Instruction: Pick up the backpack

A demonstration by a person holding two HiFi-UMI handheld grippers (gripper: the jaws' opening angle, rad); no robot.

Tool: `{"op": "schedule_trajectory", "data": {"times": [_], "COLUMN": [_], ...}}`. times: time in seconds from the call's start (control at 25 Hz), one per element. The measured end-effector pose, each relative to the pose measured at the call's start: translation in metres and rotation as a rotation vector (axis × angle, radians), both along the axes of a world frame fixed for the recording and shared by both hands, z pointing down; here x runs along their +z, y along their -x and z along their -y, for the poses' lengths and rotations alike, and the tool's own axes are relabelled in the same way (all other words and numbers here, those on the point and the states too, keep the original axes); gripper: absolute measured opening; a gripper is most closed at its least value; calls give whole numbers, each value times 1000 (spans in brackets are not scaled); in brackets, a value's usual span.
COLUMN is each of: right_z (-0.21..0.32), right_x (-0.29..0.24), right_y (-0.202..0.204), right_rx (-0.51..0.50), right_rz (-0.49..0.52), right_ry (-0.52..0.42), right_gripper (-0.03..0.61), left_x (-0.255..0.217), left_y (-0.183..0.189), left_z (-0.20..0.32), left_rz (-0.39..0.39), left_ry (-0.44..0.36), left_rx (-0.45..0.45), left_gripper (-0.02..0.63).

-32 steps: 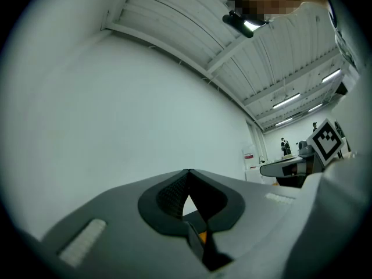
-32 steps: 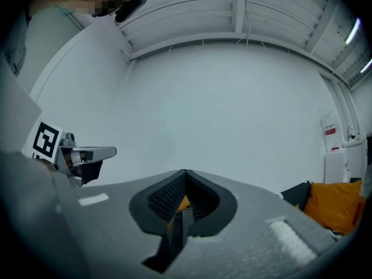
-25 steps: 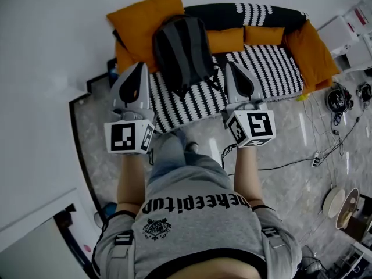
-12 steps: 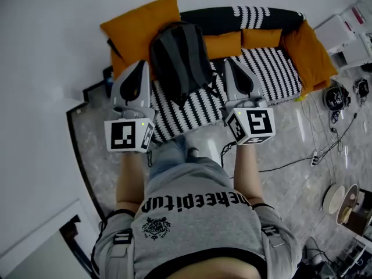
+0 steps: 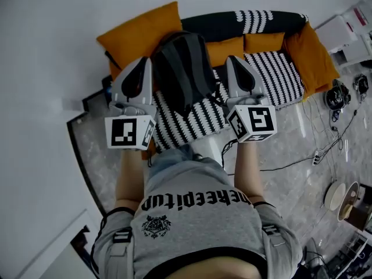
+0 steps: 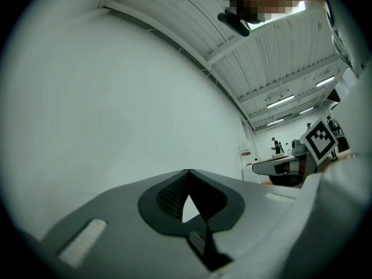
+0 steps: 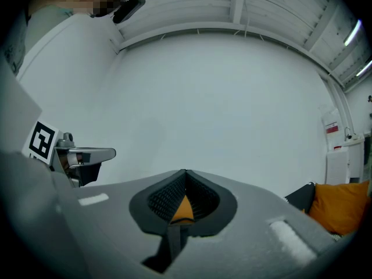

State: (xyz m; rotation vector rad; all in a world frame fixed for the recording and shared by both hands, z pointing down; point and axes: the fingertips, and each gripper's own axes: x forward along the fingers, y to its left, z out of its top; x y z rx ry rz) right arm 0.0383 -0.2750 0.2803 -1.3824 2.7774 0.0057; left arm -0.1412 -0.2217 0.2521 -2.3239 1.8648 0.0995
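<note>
On striped sofa (image 5: 273, 74), upright dark grey backpack (image 5: 181, 68)

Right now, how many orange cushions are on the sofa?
4. A large cushion at the sofa's left end, two small cushions along the backrest, another cushion at the right end. The backpack may hide more.

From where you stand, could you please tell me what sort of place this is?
Probably a lounge corner staged inside a lab: a striped sofa with orange cushions, loose cables on the floor, a strip-lit panelled ceiling.
</note>
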Motion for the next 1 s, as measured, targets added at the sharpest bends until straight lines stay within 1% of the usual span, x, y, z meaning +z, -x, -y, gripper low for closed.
{"op": "schedule_trajectory", "data": {"times": [0.32,0.52,0.68,0.88,1.0], "right_z": [45,60,74,77,82], "right_x": [23,48,71,101,115], "right_y": [23,28,35,38,38], "right_rx": [29,58,72,87,93], "right_rz": [-16,-27,-32,-43,-48], "right_ry": [49,120,156,226,256], "right_gripper": [2,2,2,2,2], "left_x": [25,51,79,114,133], "left_y": [22,27,33,29,27], "left_z": [51,72,88,94,100], "left_rz": [-6,-16,-19,-4,-22], "left_ry": [54,131,177,261,296], "left_rx": [26,53,69,98,115], "left_gripper": [20,20,20,20,20]}}
